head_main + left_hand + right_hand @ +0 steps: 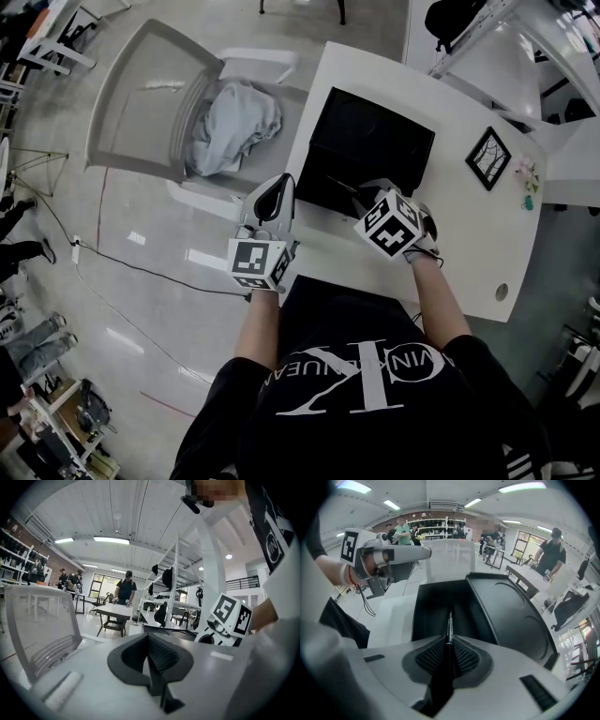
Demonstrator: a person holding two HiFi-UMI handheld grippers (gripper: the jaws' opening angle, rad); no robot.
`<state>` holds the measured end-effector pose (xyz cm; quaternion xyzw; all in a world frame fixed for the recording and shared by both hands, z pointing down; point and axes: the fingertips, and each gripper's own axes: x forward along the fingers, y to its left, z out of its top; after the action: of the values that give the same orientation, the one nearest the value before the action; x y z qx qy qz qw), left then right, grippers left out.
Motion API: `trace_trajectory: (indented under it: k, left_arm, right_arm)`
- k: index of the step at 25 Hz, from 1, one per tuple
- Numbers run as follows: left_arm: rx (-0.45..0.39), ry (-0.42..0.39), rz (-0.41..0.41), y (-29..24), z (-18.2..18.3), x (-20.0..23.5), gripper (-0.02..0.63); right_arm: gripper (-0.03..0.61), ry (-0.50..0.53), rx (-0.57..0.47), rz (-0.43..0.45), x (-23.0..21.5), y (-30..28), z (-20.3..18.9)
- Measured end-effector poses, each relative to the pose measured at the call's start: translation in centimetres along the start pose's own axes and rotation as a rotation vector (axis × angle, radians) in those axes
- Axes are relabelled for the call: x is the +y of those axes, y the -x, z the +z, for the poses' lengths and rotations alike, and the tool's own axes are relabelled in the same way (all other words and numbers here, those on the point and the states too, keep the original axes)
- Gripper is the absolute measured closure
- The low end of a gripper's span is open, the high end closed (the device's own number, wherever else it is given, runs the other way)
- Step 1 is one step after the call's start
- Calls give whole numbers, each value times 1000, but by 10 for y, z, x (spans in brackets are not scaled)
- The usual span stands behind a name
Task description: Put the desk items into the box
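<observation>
A black box (370,150) lies open on the white desk (469,244), its lid tipped back. My right gripper (364,194) hovers over the box's near edge, shut on a thin black pen (450,620) that points forward above the box's inside (433,609); the lid (511,616) lies to its right. My left gripper (272,199) is at the desk's left edge beside the box, its jaws shut with nothing between them (151,657). In the right gripper view the left gripper (389,555) shows at the upper left.
A small black picture frame (488,157) and a little flower ornament (527,178) lie on the desk's right part. A grey chair (141,103) with a grey garment (230,122) stands left of the desk. A cable (122,262) runs across the floor.
</observation>
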<state>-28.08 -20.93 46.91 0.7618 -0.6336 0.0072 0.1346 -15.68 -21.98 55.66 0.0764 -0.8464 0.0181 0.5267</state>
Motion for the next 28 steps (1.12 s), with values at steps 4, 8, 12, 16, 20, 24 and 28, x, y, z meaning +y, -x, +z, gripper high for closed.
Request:
trace_trajectory:
  k: [4, 8, 12, 16, 20, 24, 28]
  left_arm:
    - [1, 1, -6, 1, -1, 4, 604]
    - [0, 3, -9, 2, -1, 9, 603]
    - [0, 8, -8, 3, -1, 14, 604]
    - [0, 8, -10, 4, -3, 17, 604]
    - [3, 11, -16, 4, -4, 18, 604]
    - [2, 9, -25, 4, -4, 15, 603]
    - [-11, 0, -31, 7, -1, 9, 604]
  right_arm:
    - [525, -12, 4, -3, 0, -4, 0]
    - [525, -13, 23, -6, 0, -7, -2]
    - [525, -19, 33, -7, 0, -10, -4]
    - [525, -30, 34, -13, -1, -12, -5]
    - [525, -56, 13, -25, -4, -8, -3]
    - [525, -90, -20, -36, -4, 0, -3]
    - [525, -108, -77, -53, -4, 11, 0]
